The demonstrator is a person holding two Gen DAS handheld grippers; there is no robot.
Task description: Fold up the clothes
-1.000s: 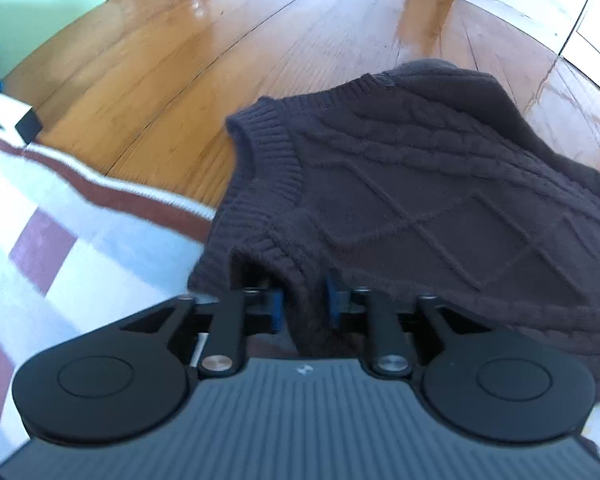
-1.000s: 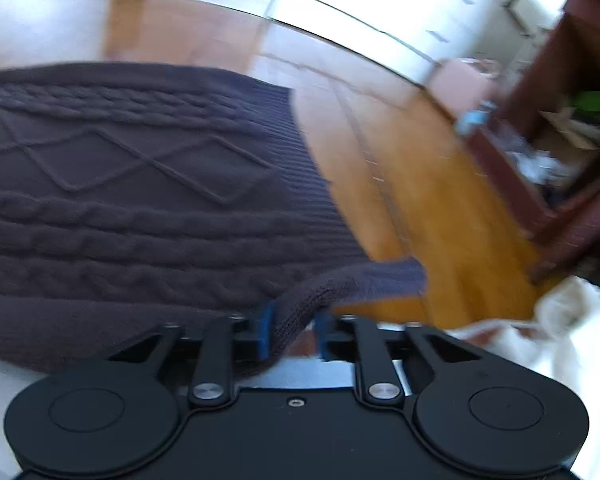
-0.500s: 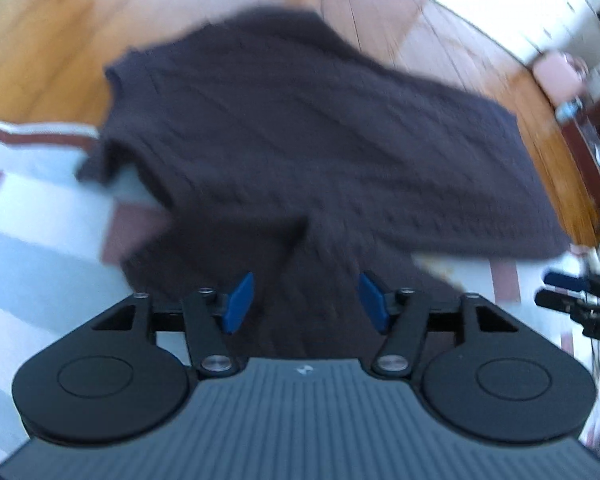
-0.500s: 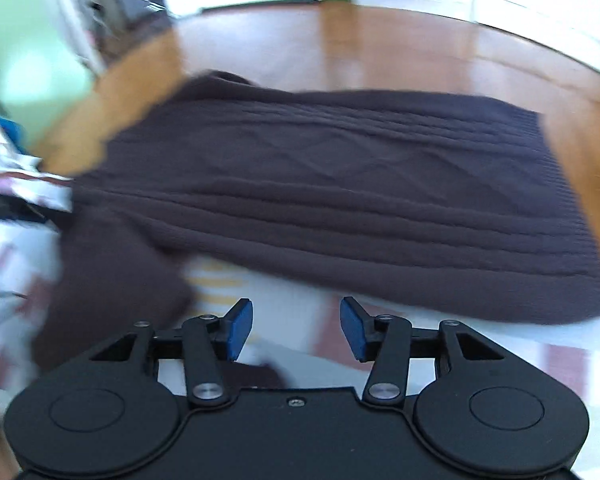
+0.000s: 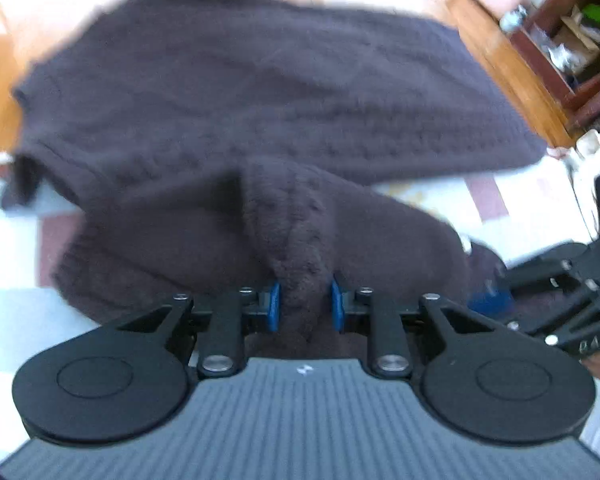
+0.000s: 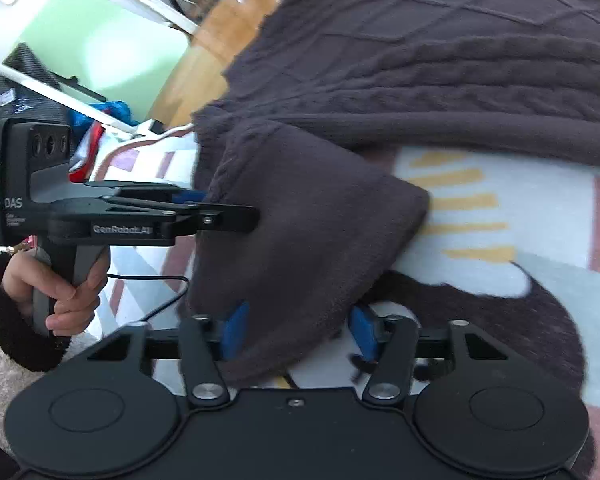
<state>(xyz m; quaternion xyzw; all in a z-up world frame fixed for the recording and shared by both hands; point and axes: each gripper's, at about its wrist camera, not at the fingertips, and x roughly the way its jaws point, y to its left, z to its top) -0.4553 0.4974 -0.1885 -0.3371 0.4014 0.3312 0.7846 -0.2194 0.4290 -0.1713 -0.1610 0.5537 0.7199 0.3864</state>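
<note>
A dark brown cable-knit sweater lies spread partly on the wooden floor and partly on a patterned rug; it also shows in the right wrist view. One sleeve lies folded toward me across the rug. My left gripper is shut on a bunched ridge of that sleeve. My right gripper is open, its blue pads on either side of the sleeve's end. The left gripper shows from the side in the right wrist view, pinching the sleeve.
A rug with white, pink, yellow and grey shapes lies under the near part of the sweater. A wooden floor runs behind. A dark wooden shelf unit with clutter stands at far right. A pale green panel and blue clutter are at left.
Both grippers let go of the sweater's edges about half a second ago and moved to the sleeve. The left gripper has shut on the sleeve. The right gripper stays open around the sleeve's end.
</note>
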